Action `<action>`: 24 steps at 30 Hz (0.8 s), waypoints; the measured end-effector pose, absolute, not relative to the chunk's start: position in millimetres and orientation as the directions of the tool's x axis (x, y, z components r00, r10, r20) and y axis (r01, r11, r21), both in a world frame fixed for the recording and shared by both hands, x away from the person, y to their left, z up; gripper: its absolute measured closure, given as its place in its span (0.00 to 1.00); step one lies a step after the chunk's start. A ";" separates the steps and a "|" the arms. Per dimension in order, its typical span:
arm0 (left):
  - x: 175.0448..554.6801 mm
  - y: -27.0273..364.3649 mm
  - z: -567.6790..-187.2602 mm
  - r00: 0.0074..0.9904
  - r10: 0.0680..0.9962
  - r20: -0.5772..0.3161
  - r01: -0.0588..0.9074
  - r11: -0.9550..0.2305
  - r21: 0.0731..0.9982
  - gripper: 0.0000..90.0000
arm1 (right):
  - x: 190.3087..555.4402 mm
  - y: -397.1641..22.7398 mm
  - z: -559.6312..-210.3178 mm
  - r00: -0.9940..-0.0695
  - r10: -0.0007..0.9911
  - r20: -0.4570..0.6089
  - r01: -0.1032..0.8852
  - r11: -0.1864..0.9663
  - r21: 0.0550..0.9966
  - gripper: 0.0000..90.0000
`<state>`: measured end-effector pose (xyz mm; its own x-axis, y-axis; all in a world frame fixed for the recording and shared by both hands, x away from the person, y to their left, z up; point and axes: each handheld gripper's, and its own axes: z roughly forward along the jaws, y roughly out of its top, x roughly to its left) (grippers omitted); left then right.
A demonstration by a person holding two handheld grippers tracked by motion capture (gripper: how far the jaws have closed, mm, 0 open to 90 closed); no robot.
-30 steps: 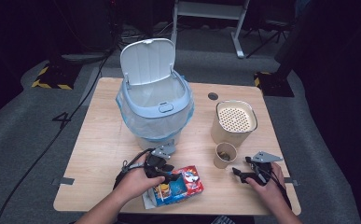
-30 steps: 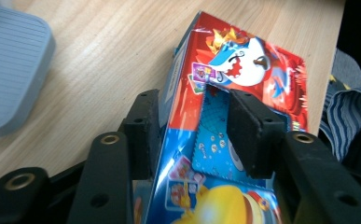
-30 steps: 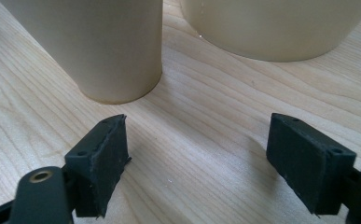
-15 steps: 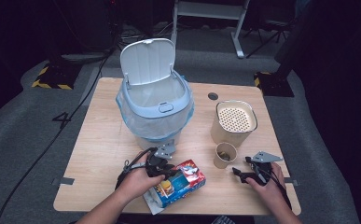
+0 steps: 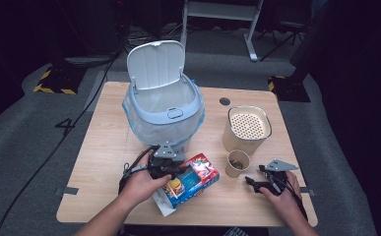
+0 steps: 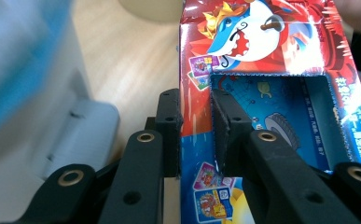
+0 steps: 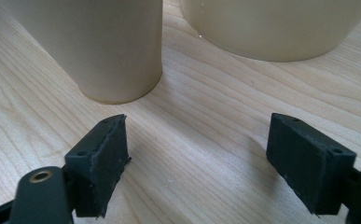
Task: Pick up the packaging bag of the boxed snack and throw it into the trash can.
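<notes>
left forearm: comes in from the bottom edge, angled up and to the right
left hand: wrapped round the gripper body, knuckles up
left gripper: jaws just closed in, now pinched tight on the thin wall of the box, one pad outside, one inside the opening
right forearm: in from the bottom right corner, leaning left
right hand: low, resting by the table edge
right gripper: jaws spread wide, nothing between them, pads just above the wood

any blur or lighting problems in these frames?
High view: table evenly lit, room behind nearly black. Left gripper view: bin at left smeared and out of focus, snack box sharp with slight sheen. Right gripper view: crisp, soft shadow under the small cup.
</notes>
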<state>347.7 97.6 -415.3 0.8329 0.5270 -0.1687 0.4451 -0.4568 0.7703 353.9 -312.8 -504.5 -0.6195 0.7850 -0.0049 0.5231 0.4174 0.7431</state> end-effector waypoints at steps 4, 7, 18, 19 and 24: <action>350.3 102.3 -400.1 0.833 0.532 -0.151 0.422 -0.436 0.795 0.83 | 353.9 -312.8 -504.6 -0.620 0.785 -0.005 0.523 0.418 0.743 0.23; 352.2 105.4 -388.4 0.836 0.532 -0.138 0.404 -0.425 0.810 0.83 | 353.9 -312.8 -504.6 -0.619 0.785 -0.005 0.523 0.417 0.743 0.23; 352.5 114.5 -342.6 0.834 0.546 -0.077 0.323 -0.371 0.870 0.83 | 353.9 -312.8 -504.6 -0.619 0.785 -0.005 0.523 0.417 0.743 0.23; 352.6 115.8 -337.6 0.833 0.549 -0.069 0.314 -0.366 0.876 0.83 | 353.9 -312.8 -504.6 -0.619 0.786 -0.005 0.523 0.417 0.743 0.23; 355.3 122.9 -319.0 0.819 0.572 -0.042 0.277 -0.331 0.902 0.83 | 353.9 -312.8 -504.6 -0.618 0.786 -0.005 0.523 0.416 0.744 0.23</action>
<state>355.3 122.9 -319.0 0.8191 0.5722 -0.0416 0.2770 -0.3309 0.9021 353.9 -312.8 -504.6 -0.6184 0.7858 -0.0049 0.5233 0.4164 0.7435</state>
